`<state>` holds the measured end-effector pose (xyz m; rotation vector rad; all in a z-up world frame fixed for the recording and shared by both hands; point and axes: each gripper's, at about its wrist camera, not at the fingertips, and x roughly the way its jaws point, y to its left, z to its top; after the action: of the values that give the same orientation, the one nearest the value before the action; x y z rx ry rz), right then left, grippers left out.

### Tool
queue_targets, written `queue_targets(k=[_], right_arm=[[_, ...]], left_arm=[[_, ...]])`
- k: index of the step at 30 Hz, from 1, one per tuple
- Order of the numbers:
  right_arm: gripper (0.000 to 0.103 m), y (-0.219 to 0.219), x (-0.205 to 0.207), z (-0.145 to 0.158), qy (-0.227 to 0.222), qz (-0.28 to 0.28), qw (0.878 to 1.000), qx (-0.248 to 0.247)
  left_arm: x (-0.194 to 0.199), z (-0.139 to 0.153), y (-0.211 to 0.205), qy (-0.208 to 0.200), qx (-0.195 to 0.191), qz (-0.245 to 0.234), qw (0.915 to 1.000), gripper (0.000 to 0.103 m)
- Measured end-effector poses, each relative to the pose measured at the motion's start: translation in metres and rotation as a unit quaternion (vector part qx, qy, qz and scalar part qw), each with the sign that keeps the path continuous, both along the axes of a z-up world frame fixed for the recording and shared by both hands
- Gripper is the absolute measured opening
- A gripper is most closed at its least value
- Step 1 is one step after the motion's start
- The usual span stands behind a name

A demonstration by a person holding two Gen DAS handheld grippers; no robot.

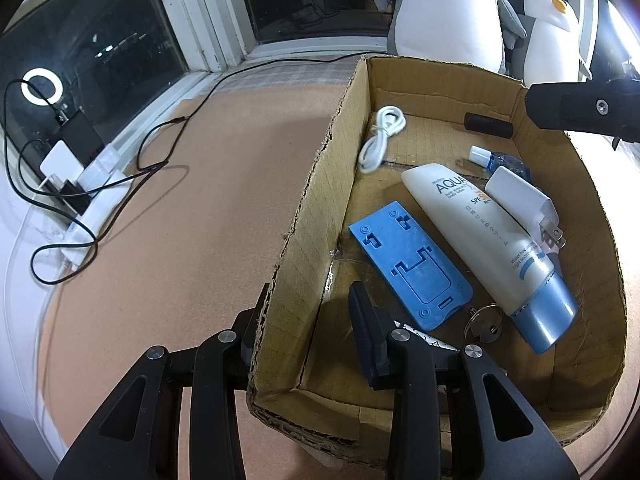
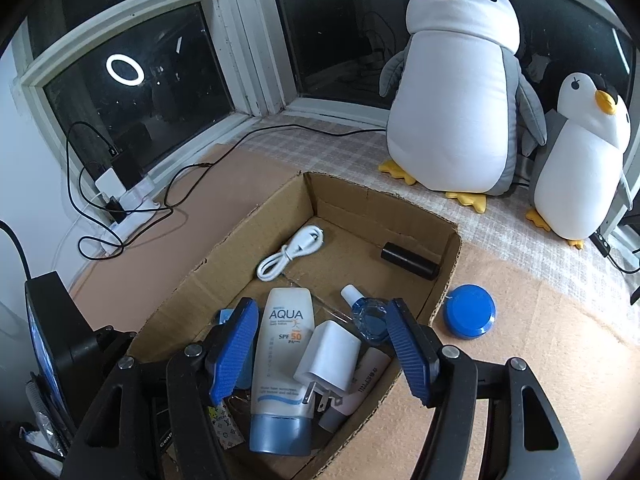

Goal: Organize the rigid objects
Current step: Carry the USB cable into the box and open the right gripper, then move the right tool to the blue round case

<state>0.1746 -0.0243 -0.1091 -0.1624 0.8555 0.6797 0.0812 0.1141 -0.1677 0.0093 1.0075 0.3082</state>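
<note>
A cardboard box holds a white and blue sunscreen tube, a white plug adapter lying on the tube, a blue phone stand, a coiled white cable, a black cylinder, a small blue bottle and a key on a ring. My left gripper straddles the box's left wall, one finger on each side, touching it. My right gripper is open above the adapter. A blue round jar sits outside the box on the right.
Two plush penguins stand behind the box by the window. A power strip with chargers and black cables lies at the left on the pink mat.
</note>
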Motion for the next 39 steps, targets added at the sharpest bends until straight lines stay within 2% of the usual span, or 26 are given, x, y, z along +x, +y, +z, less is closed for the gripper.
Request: queue_targets(k=[16, 24, 32, 39], right_arm=[[0.063, -0.030, 0.013, 0.004, -0.005, -0.021, 1.000, 0.008], [0.063, -0.066, 0.024, 0.002, -0.008, -0.041, 0.999, 0.005], [0.063, -0.097, 0.037, -0.018, 0.001, -0.051, 0.998, -0.021], [0.063, -0.095, 0.051, -0.039, 0.008, -0.036, 0.998, -0.042]], left_arm=[[0.000, 0.000, 0.001, 0.000, 0.000, 0.000, 1.0000, 0.034], [-0.001, 0.000, 0.001, 0.000, 0.000, 0.000, 1.0000, 0.034], [-0.001, 0.000, 0.001, 0.000, 0.000, 0.000, 1.0000, 0.034], [-0.003, 0.000, 0.003, 0.001, 0.001, -0.001, 1.0000, 0.034]])
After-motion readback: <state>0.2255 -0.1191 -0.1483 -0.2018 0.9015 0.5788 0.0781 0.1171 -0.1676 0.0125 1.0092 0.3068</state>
